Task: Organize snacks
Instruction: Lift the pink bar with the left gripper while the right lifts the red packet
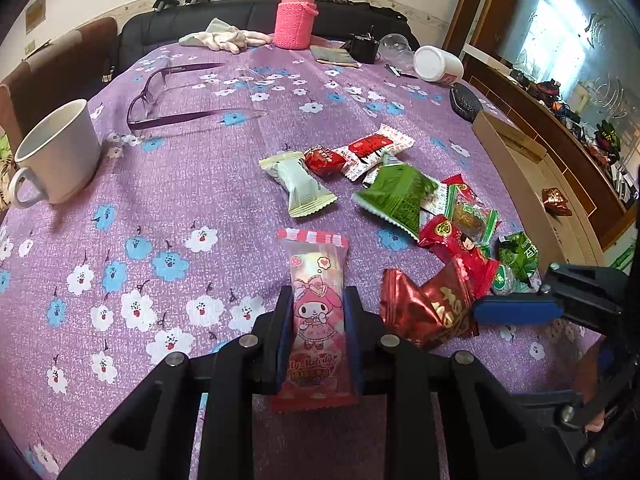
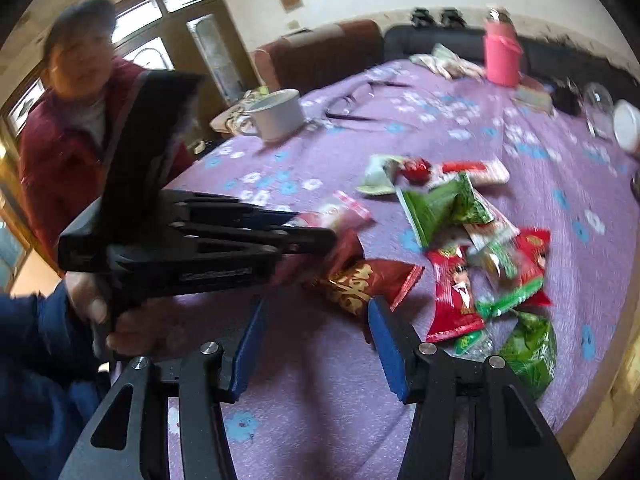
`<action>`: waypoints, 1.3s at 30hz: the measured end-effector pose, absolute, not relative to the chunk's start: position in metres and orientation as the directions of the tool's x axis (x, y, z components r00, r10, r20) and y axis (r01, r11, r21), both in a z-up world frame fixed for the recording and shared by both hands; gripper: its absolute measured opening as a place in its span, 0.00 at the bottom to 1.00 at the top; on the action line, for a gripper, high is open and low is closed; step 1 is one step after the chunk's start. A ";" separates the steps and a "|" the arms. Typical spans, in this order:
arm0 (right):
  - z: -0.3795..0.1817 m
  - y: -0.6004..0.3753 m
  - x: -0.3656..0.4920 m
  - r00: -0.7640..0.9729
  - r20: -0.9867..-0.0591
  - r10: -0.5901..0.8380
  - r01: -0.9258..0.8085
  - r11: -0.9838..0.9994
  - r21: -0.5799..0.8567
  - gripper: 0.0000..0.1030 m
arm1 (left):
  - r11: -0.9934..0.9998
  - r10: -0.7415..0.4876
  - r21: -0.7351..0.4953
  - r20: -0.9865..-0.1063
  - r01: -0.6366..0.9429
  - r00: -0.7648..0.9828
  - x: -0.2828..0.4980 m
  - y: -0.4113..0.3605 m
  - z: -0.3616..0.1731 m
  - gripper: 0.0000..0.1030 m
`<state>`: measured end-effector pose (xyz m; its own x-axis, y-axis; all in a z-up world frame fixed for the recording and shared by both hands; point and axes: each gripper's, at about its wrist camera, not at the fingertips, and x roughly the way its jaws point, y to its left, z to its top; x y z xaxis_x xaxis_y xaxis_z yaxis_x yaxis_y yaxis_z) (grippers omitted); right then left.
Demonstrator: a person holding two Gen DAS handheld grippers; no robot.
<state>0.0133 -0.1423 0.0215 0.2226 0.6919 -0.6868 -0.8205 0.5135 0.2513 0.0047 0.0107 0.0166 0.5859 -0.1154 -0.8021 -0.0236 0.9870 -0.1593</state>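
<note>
My left gripper [image 1: 318,304] is shut on a pink My Melody snack packet [image 1: 316,312] and holds it over the purple flowered tablecloth [image 1: 168,200]. It shows from the side in the right wrist view [image 2: 320,236], with the pink packet [image 2: 344,208] sticking out. My right gripper [image 2: 316,320] is open and empty, just short of a dark red foil packet [image 2: 360,280]; one blue pad [image 1: 516,310] shows in the left wrist view beside that packet [image 1: 428,304]. A loose pile of red and green snacks [image 1: 404,192] lies beyond.
A white mug [image 1: 60,152] stands at the left, purple glasses [image 1: 176,96] behind it. A pink knitted bottle [image 1: 294,16], white gloves [image 1: 224,38] and a tipped white jar [image 1: 436,64] sit at the back. A cardboard box [image 1: 532,168] lies at the right edge. A person in red [image 2: 76,120] stands left.
</note>
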 end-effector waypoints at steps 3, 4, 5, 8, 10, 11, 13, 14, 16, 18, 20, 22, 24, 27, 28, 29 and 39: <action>0.017 -0.142 0.015 0.268 -0.699 0.663 -0.806 0.552 0.214 0.63 | 0.986 -0.120 -0.167 -0.801 -0.027 0.587 0.005 0.012 0.017 0.23; 0.016 -0.140 0.015 0.272 -0.702 0.658 -0.805 0.556 0.208 0.63 | 0.985 -0.123 -0.172 -0.801 -0.028 0.587 0.005 0.013 0.016 0.23; 0.015 -0.140 0.014 0.282 -0.705 0.651 -0.802 0.563 0.199 0.63 | 0.984 -0.125 -0.176 -0.800 -0.030 0.586 0.006 0.014 0.016 0.23; 0.016 -0.143 0.018 0.308 -0.701 0.644 -0.787 0.587 0.193 0.63 | 0.984 -0.114 -0.173 -0.800 -0.045 0.589 0.006 0.017 0.017 0.23; 0.020 -0.145 0.023 0.316 -0.697 0.644 -0.775 0.599 0.201 0.63 | 0.986 -0.086 -0.155 -0.801 -0.065 0.592 0.006 0.019 0.017 0.23; 0.022 -0.143 0.025 0.317 -0.700 0.640 -0.777 0.598 0.196 0.63 | 0.985 -0.091 -0.161 -0.801 -0.067 0.592 0.006 0.021 0.017 0.23; 0.024 -0.136 0.027 0.318 -0.713 0.625 -0.787 0.594 0.169 0.65 | 0.984 -0.096 -0.167 -0.801 -0.067 0.591 0.006 0.022 0.017 0.23; 0.024 -0.129 0.026 0.310 -0.729 0.611 -0.804 0.577 0.141 0.65 | 0.984 -0.094 -0.164 -0.801 -0.067 0.591 0.006 0.021 0.017 0.22; 0.020 -0.113 0.025 0.294 -0.767 0.570 -0.839 0.538 0.078 0.68 | 0.984 -0.093 -0.163 -0.802 -0.066 0.591 0.006 0.021 0.017 0.23; 0.016 -0.107 0.024 0.336 -0.776 0.534 -0.840 0.543 0.010 0.68 | 0.983 -0.097 -0.169 -0.801 -0.068 0.591 0.006 0.022 0.016 0.23; 0.010 -0.100 0.029 0.335 -0.789 0.515 -0.844 0.536 -0.008 0.68 | 0.983 -0.098 -0.170 -0.801 -0.068 0.591 0.006 0.022 0.016 0.23; 0.005 -0.098 0.035 0.338 -0.791 0.510 -0.833 0.553 0.000 0.63 | 0.984 -0.096 -0.167 -0.801 -0.067 0.591 0.006 0.021 0.016 0.23; 0.003 -0.099 0.035 0.338 -0.794 0.505 -0.825 0.565 0.008 0.36 | 0.984 -0.096 -0.167 -0.801 -0.066 0.591 0.005 0.021 0.016 0.22; 0.010 -0.105 0.031 0.368 -0.769 0.524 -0.814 0.581 0.006 0.34 | 0.985 -0.091 -0.160 -0.801 -0.065 0.592 0.005 0.020 0.016 0.23; 0.013 -0.107 0.030 0.364 -0.759 0.540 -0.812 0.583 0.025 0.34 | 0.985 -0.090 -0.159 -0.801 -0.065 0.592 0.005 0.021 0.017 0.22; 0.017 -0.113 0.033 0.359 -0.739 0.570 -0.803 0.593 0.068 0.34 | 0.986 -0.088 -0.156 -0.800 -0.065 0.593 0.005 0.021 0.017 0.22; 0.046 -0.165 0.069 0.413 -0.596 0.688 -0.659 0.678 0.326 0.34 | 0.982 -0.132 -0.189 -0.783 -0.031 0.608 0.005 0.017 0.020 0.22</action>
